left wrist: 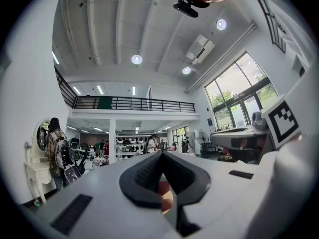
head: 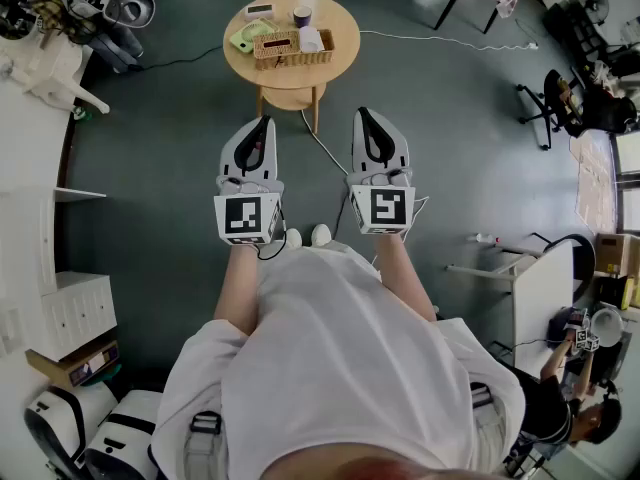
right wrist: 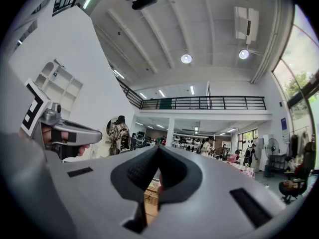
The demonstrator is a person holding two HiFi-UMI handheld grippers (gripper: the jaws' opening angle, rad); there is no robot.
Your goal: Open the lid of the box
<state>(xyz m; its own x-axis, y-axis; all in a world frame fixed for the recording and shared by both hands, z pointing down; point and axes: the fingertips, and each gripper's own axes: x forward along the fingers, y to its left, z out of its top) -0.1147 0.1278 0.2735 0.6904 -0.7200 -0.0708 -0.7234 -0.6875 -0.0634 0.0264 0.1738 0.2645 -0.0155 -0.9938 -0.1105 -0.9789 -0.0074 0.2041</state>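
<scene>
head view shows our left claw (head: 263,121) clenched on nothing, well short of the round table (head: 292,76). we take the box (head: 248,36) to be the pale green one at the table's left, just beside the wicker basket (head: 292,48). how its lid sits is too small to tell. our right claw (head: 363,115) is clenched and empty too. we should step nearer, part one claw before reaching, steady the base with the other, and lift the lid by its edge.
</scene>
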